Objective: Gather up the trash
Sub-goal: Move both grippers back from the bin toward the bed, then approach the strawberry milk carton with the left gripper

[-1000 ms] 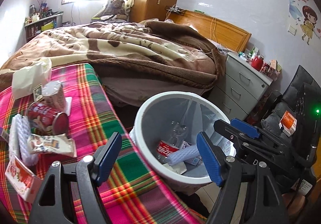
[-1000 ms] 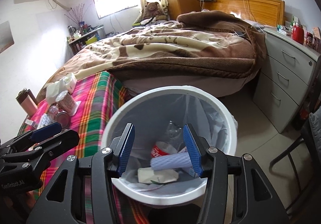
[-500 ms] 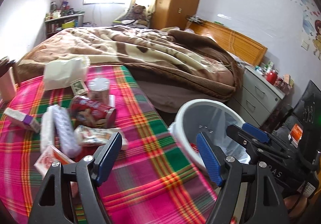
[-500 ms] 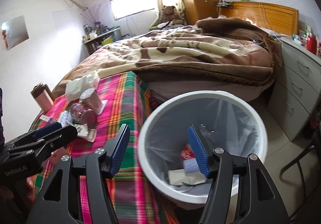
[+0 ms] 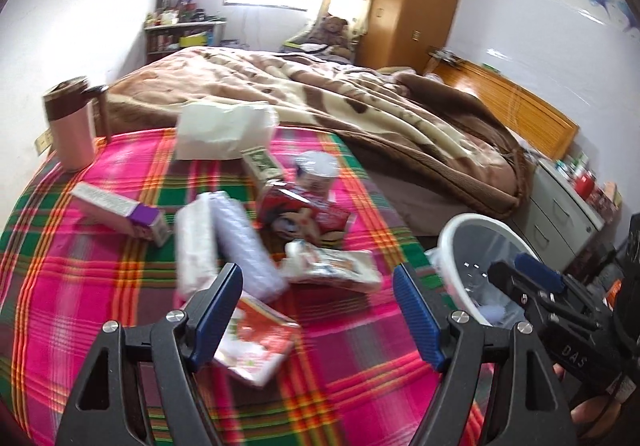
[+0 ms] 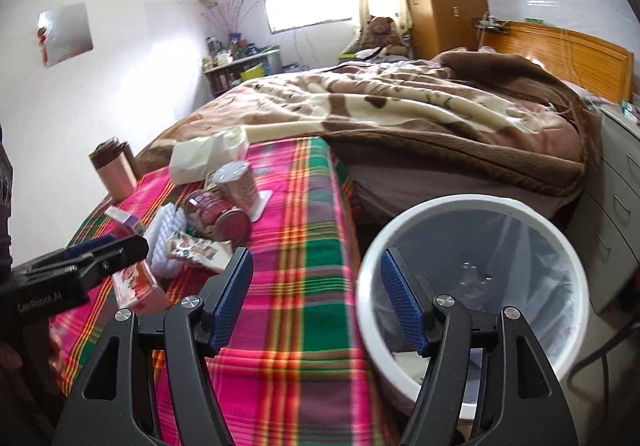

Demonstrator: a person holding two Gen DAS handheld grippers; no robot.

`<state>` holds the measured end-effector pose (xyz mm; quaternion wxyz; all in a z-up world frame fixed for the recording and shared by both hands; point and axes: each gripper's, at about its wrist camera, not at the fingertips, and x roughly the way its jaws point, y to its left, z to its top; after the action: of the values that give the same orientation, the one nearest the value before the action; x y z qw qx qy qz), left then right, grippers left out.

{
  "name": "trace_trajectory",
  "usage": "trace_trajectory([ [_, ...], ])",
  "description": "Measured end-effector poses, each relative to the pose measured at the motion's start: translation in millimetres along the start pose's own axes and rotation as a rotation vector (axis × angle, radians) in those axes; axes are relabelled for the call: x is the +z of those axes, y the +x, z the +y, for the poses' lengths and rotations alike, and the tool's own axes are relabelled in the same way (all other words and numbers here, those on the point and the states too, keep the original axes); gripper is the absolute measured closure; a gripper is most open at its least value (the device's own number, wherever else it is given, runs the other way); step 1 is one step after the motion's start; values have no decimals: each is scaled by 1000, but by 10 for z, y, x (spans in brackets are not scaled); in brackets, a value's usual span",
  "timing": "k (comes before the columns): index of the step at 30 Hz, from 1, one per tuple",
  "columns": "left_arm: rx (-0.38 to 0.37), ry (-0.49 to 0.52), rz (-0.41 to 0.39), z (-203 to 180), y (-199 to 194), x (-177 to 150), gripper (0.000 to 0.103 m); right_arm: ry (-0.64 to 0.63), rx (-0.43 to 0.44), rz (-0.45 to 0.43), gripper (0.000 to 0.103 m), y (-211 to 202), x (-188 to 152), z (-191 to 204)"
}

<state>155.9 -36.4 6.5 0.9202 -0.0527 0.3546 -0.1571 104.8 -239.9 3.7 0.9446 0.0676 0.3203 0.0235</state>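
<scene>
On the surface (image 5: 100,310), covered in a pink, green and orange plaid cloth, the trash lies in a loose heap toward the middle. At the far left corner stands a pink tumbler (image 5: 72,126) with a brown lid, upright. Near the left edge lies a long white box with a purple end (image 5: 120,212). Right of it two white ribbed foam sleeves (image 5: 224,246) lie side by side, touching. At the far edge sits a crumpled white paper bag (image 5: 224,130), with a small green-printed carton (image 5: 262,164) just in front of it. A red can (image 5: 296,212) lies on its side in the middle of the heap, a white-lidded cup (image 5: 316,170) upright behind it. A white snack wrapper (image 5: 332,266) lies just in front of the can, and a red-and-white packet (image 5: 256,346) lies nearest the camera.

The left gripper (image 5: 318,312) hangs over the heap with its jaws released and nothing between the blue pads; the red-and-white packet lies below its left jaw.

Off the right edge of the surface stands the white bin (image 6: 472,206) with a clear liner, some trash at its bottom. The right gripper (image 6: 316,300) hangs over the right edge of the surface and the bin's rim; its jaws have just been opening and hold nothing.
</scene>
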Motion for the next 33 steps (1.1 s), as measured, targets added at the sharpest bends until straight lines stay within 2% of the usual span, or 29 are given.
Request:
trace_trajectory([
  [5,37,-31,11,255,-2,-9,24,-44,38,32,35,131,3,174],
  [15,63,-76,61,581,3,-167,22,-158,72,78,35,367,40,495],
  [25,21,-68,148,524,131,-376,19,-265,106,130,34,578,28,685],
  [33,25,-44,193,530,208,-427,19,-325,109,175,34,739,12,806],
])
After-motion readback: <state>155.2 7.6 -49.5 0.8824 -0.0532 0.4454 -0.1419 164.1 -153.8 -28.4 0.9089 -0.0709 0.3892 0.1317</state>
